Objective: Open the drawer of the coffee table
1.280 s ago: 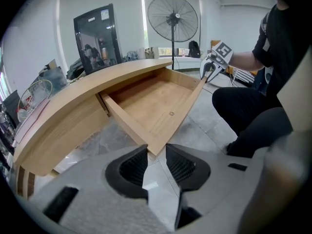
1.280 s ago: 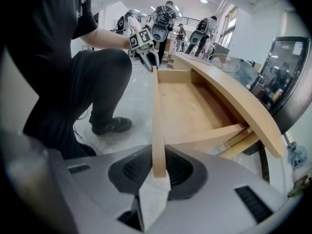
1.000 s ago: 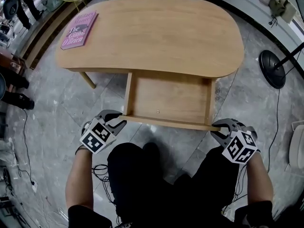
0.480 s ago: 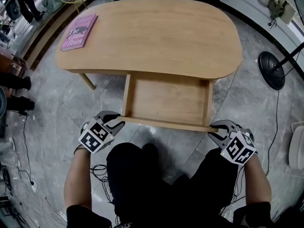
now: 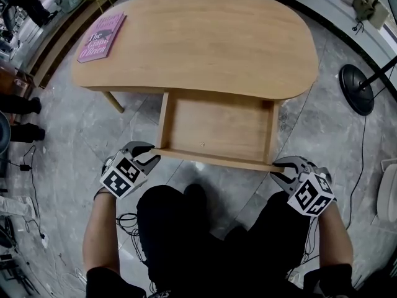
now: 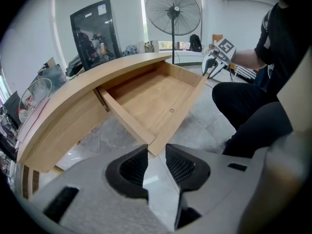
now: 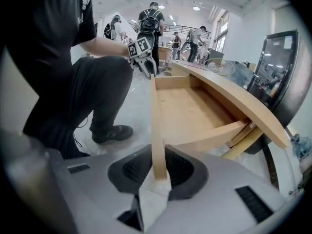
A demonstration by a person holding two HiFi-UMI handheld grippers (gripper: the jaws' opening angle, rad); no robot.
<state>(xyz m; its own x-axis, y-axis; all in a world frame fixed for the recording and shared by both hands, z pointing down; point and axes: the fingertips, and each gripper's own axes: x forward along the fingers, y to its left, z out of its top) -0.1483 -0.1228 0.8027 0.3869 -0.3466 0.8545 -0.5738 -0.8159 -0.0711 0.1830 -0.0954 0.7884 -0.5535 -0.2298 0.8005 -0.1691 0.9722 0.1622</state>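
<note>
Pale wooden shallow drawer (image 5: 217, 126) out of oval coffee table (image 5: 198, 42), long axis left-right, front toward person, right gripper (image 5: 274, 169) jaws just closing, clamped on front board, left gripper (image 5: 154, 154) parted at corner

pale wood coffee table (image 5: 205, 36), drawer (image 5: 217, 126); pink book (image 5: 101, 37); grey floor (image 5: 62, 141)

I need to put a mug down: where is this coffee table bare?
The tabletop is bare everywhere right of the pink book, which takes only its far-left corner. The open drawer is free inside too.
</note>
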